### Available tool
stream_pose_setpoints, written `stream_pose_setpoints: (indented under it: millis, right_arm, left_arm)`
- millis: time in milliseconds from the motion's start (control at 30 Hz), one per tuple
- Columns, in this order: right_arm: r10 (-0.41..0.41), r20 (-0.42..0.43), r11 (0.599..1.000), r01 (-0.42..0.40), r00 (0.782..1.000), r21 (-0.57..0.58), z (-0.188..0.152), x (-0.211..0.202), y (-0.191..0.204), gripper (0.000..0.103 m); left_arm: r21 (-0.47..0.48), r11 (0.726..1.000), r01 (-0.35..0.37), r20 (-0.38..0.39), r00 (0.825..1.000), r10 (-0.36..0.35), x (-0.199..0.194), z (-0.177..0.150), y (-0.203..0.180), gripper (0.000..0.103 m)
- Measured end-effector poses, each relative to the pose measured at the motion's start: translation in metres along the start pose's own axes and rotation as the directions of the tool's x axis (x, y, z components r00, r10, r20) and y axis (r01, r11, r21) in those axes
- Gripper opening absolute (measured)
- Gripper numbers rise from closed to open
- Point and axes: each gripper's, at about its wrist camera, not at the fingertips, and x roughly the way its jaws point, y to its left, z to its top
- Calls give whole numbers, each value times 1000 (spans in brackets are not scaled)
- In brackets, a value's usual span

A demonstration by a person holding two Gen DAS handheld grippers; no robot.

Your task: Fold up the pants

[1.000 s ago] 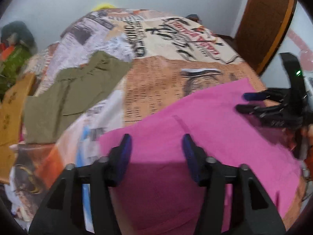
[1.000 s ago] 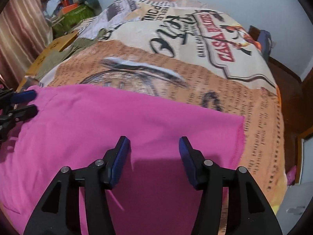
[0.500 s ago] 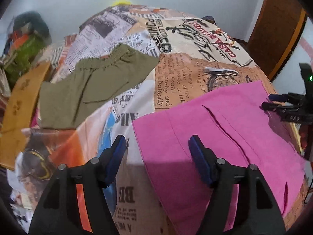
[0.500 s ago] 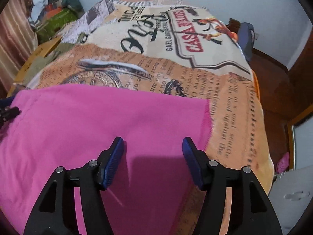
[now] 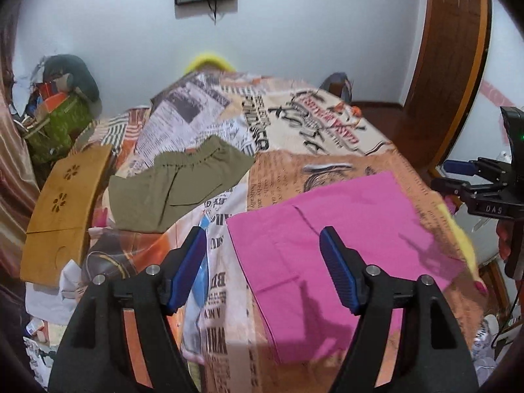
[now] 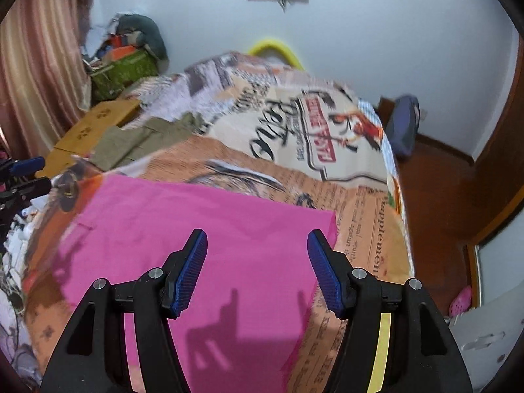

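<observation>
I see the folded pink pants (image 5: pixel 330 229) lying flat on the bed's newspaper-print cover (image 5: pixel 294 124), olive shorts (image 5: pixel 177 180) farther back near the pale wall (image 5: pixel 294 32), while my left claw (image 5: pixel 263 249) and right claw (image 6: pixel 257 250) hover above, jaws opening, empty.

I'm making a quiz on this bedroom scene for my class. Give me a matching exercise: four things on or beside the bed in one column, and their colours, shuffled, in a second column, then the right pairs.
Things:
1. folded pants nearest the grippers
2. shorts lying farther back on the bedspread
3. board with flower cut-outs beside the bed
4. gripper pads

Colours:
A. blue
B. olive green
C. pink
D. yellow-brown wood

Pairs: 1-C, 2-B, 3-D, 4-A
</observation>
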Motion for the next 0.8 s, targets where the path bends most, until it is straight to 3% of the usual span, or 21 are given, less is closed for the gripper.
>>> stream_pose_setpoints:
  millis: [200,467,567,800]
  right_arm:
    - [31,58,999,-29,998,-23,-12,-31,22,60]
    - [73,64,997,-73,995,-3,-47,-38,40,60]
    - [69,45,998,-69,997,5,-59,-31,42,60]
    - [60,8,998,-61,998,36,-74,-15,38,60]
  left_arm:
    - [-12,999,32,11,999,-32,-29,-23,-11,76]
    - [-110,986,123,-110,985,-135,-20,-67,-23,76]
    - [-144,979,142,-147,976,-163,-16,-82,-27,76]
    - [-257,941,222,-223,933,-281,1,-104,-32,76]
